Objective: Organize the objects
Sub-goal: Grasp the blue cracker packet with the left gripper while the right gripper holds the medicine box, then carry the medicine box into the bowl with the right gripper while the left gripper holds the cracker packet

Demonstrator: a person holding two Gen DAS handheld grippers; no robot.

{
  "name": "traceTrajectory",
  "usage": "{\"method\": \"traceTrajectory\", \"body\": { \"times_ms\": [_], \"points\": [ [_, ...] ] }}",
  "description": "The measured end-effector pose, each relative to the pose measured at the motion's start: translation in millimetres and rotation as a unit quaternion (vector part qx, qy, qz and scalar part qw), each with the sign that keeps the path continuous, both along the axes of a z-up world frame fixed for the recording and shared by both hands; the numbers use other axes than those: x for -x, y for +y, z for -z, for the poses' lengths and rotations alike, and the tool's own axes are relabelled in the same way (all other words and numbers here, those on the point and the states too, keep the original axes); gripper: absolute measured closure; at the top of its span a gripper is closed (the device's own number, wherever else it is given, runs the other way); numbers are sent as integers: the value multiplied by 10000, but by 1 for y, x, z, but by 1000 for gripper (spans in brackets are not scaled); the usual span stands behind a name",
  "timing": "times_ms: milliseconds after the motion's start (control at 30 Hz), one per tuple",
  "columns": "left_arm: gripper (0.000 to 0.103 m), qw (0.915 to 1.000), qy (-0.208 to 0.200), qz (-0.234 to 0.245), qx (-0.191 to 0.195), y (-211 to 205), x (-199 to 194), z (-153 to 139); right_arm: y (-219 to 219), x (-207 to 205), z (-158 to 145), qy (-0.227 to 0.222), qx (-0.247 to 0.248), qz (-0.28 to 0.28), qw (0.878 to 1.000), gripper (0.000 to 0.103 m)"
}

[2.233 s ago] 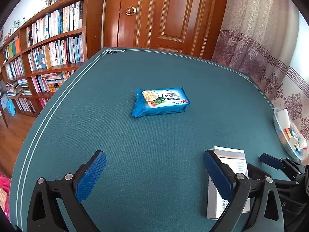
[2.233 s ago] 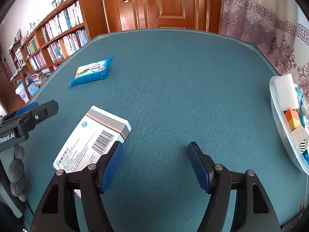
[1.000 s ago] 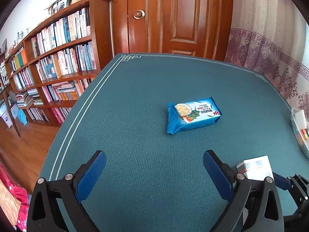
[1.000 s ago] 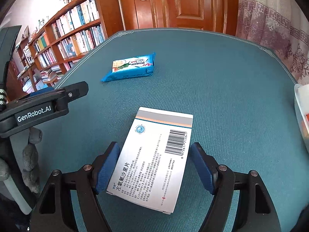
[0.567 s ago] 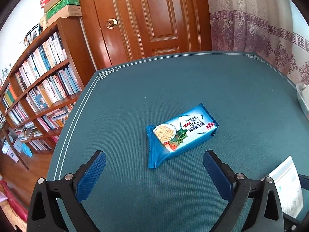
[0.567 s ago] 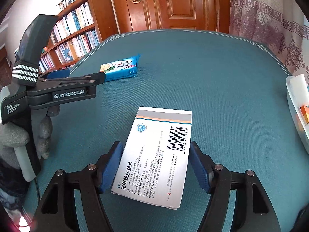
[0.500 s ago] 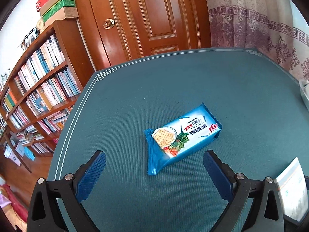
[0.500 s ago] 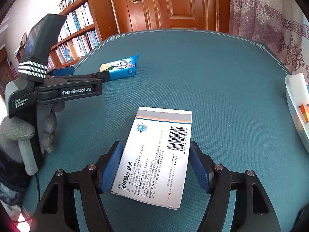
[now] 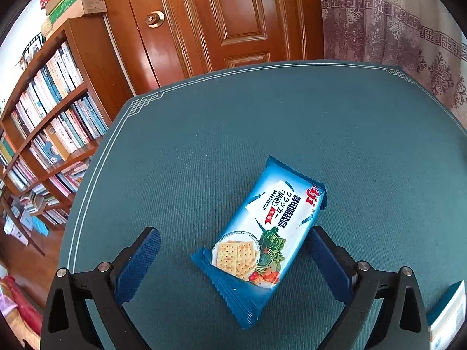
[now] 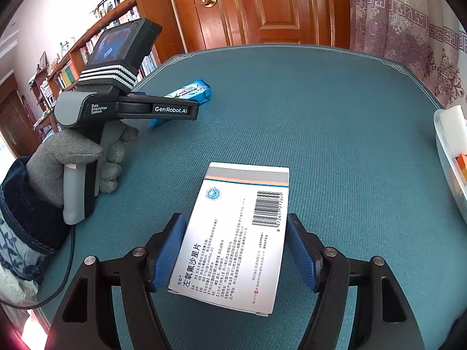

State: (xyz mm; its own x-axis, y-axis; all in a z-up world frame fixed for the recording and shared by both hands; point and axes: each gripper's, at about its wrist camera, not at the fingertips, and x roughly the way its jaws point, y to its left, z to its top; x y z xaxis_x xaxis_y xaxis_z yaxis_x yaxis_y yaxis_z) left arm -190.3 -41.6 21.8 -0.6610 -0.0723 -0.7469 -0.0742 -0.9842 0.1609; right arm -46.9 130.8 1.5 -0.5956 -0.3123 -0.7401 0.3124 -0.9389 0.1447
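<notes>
A blue cracker packet (image 9: 262,233) lies slantwise on the teal table (image 9: 262,116). My left gripper (image 9: 232,233) is open around it: the right pad stands close by the packet's edge and the left pad is well clear. A white medicine box (image 10: 239,233) with a barcode lies flat between the pads of my right gripper (image 10: 235,218), which is shut on its two long sides. In the right wrist view the left gripper (image 10: 175,105) reaches over the packet (image 10: 195,90), held by a grey-gloved hand (image 10: 67,157). A corner of the box (image 9: 446,315) shows in the left wrist view.
A clear tray (image 10: 446,157) holding white and orange items sits at the table's right edge. A bookshelf (image 9: 52,134) stands to the left, a wooden door (image 9: 227,20) behind the table and a curtain (image 9: 394,38) at the back right. A cable (image 10: 67,262) hangs from the left gripper's handle.
My left gripper has moved up to the cracker packet, which now lies between its fingers. The right gripper's pads have closed in onto the sides of the medicine box.
</notes>
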Motion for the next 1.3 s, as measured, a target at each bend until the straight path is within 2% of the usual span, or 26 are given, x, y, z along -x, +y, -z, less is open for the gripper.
{"method": "traceTrajectory", "body": {
  "times_ms": [133,267,400,600,967,1300],
  "points": [
    [4,9992,-157,-81,-349,-5,4,2,-1,0,1,31,-44,-5,10000,33],
    [21,9979,-205,29,-608,-4,2,0,-2,-2,2,54,-88,-12,9999,33],
    [39,9978,-166,133,-628,3,-2,-2,-2,-2,2,63,-106,-14,9999,33],
    [50,9975,-117,125,-685,8,-10,-3,-2,-2,2,70,-112,-17,9999,33],
    [53,9959,-147,117,-880,16,-32,-6,12,-5,-1,70,-84,169,9998,35],
    [54,9967,84,311,-751,47,-60,-16,36,-12,-2,17,109,368,9993,35]
  ]
}}
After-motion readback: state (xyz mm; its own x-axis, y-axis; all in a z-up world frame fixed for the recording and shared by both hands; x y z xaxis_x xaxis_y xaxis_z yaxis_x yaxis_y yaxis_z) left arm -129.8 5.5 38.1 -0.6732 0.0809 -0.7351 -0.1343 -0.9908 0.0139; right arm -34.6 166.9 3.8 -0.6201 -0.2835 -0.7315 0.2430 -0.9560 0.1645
